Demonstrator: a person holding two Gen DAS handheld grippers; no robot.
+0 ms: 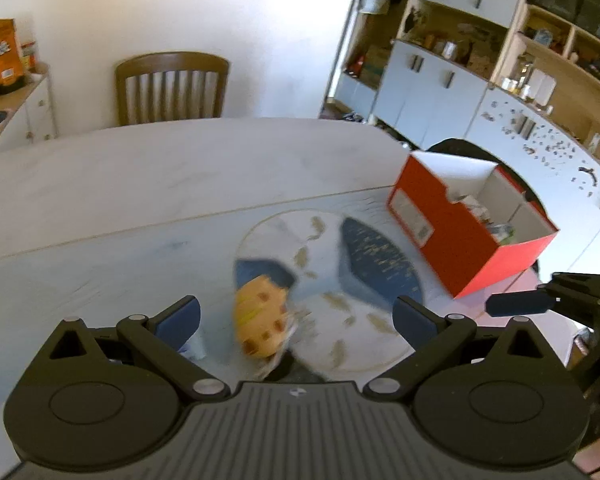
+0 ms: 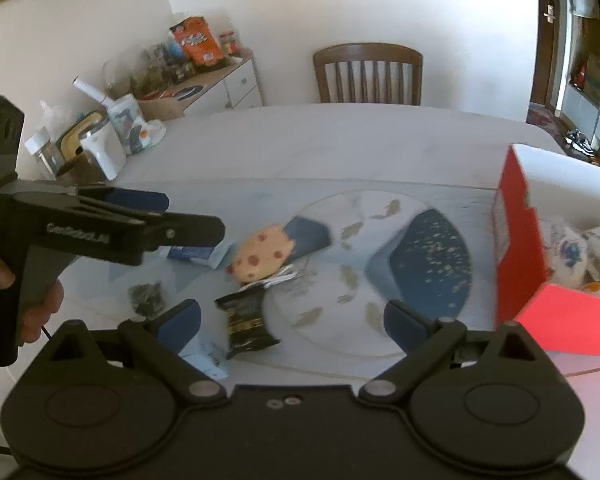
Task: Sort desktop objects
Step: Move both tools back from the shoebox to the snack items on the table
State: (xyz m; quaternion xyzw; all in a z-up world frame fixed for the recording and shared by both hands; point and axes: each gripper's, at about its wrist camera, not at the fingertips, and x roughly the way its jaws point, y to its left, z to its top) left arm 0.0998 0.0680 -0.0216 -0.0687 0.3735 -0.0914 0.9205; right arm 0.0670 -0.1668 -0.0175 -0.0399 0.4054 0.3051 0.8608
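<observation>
On the bench (image 2: 340,140), going left to right in the right wrist view: the left hand-held gripper (image 2: 148,216) hangs over the bench's left part, jaws spread wide with nothing between them. Under its tip lies a blue-white packet (image 2: 198,254). Next comes an orange spotted toy (image 2: 260,258), its long axis running from lower left to upper right, its far end overlapping the round mat (image 2: 360,280). Just below it lies a black wrapper (image 2: 246,322), long axis roughly toward the camera. Further right, the red box (image 2: 516,236) stands at the mat's edge, open-topped, with crumpled items inside. The right hand-held gripper (image 2: 292,320) is open and empty above the wrapper and mat.
</observation>
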